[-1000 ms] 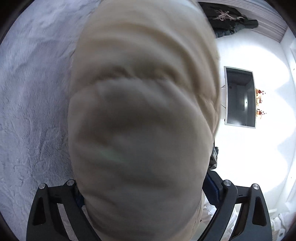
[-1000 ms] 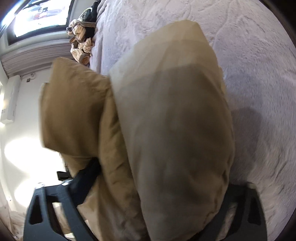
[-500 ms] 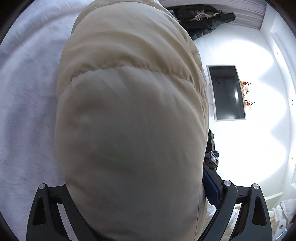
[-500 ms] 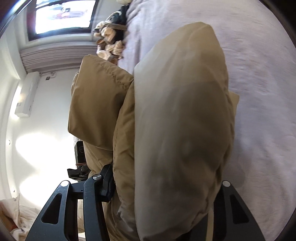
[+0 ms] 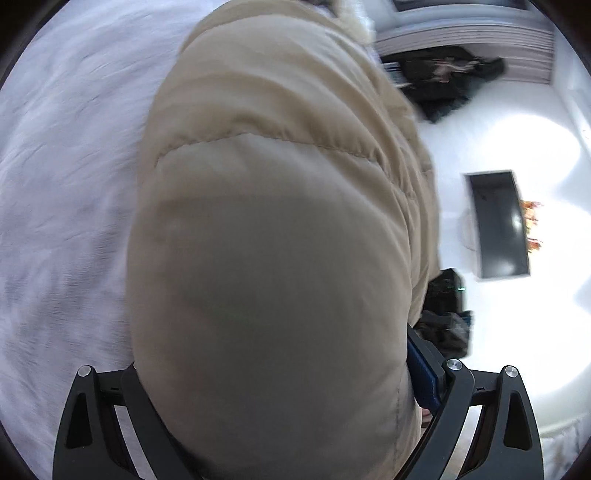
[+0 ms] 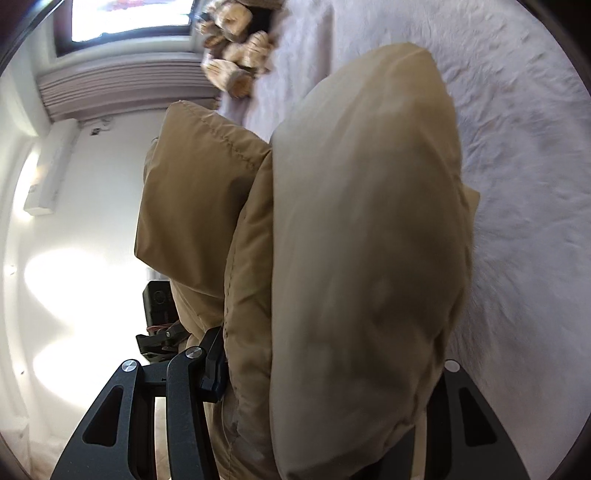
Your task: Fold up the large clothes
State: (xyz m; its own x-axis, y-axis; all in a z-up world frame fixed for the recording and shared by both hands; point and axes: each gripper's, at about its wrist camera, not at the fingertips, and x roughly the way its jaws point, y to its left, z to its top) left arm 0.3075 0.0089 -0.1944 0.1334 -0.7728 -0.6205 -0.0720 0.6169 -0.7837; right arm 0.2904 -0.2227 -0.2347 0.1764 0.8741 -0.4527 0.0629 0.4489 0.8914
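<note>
A puffy beige quilted jacket [image 5: 273, 258] fills the middle of the left wrist view, bulging between the two black fingers. My left gripper [image 5: 280, 413] is shut on the jacket and its fingertips are hidden by the fabric. In the right wrist view the same tan jacket [image 6: 362, 258] hangs in thick folds, and my right gripper [image 6: 325, 398] is shut on it. A stitched panel of the jacket [image 6: 199, 184] sticks out to the left. The jacket is held above a pale fluffy bed cover [image 6: 524, 147].
The bed cover [image 5: 66, 184] spans the left of the left wrist view. A dark garment [image 5: 443, 85], a wall screen [image 5: 498, 225] and a white wall lie to the right. A plush toy [image 6: 236, 55] sits on the bed near a window [image 6: 129, 18]. The other gripper's black body [image 6: 159, 317] shows beside the jacket.
Both views have swung: the room has shifted across the frames while the jacket stays clamped in both grippers. The plush toy and window have moved nearer the top centre.
</note>
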